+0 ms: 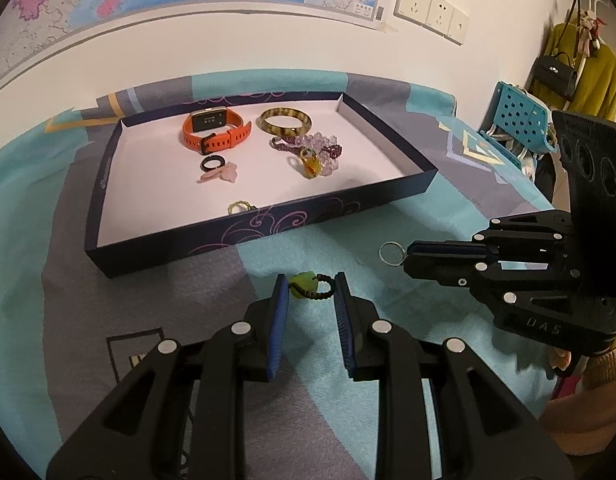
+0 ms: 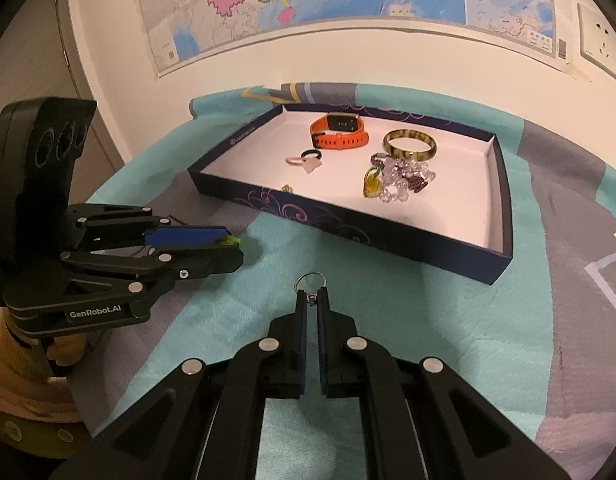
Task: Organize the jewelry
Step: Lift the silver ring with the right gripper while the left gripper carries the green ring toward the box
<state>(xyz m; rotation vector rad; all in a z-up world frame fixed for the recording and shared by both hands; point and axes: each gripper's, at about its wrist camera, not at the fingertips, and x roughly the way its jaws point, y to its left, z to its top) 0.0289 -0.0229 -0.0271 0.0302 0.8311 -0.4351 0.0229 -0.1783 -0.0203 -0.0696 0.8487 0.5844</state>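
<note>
Two grippers work over a cloth-covered tabletop (image 1: 195, 280), both short of the near long wall of a shallow dark tray (image 1: 107, 168) with a white floor. The left gripper (image 1: 311, 292) has its blue pads closed on a green pendant ring (image 1: 303, 282) with a black beaded loop; from the right wrist view only a sliver of green (image 2: 231, 240) shows at its tips. The right gripper (image 2: 311, 294) has its jaws together, pinching the small tag of a silver key ring (image 2: 311, 279), whose loop sticks out beyond the fingertips just over the cloth; in the left wrist view that loop (image 1: 392, 254) hangs off the gripper's end, near the tray's near right corner.

Inside the tray, an orange watch (image 1: 213, 130) lies toward the far wall, left of centre. A mottled amber bangle (image 1: 285, 121) sits beside it on the right. In front of the bangle is a heap of pale purple beads (image 1: 320, 150), with an amber pendant (image 1: 310, 166) resting on its near edge. A black ring (image 1: 211, 163) and a pink piece (image 1: 223, 174) touch each other near the tray's middle. A small gold ring (image 1: 239, 207) lies against the near wall, partly hidden by it; it may be a twisted band.

A person's sleeve (image 1: 584, 396) shows below the right gripper.
</note>
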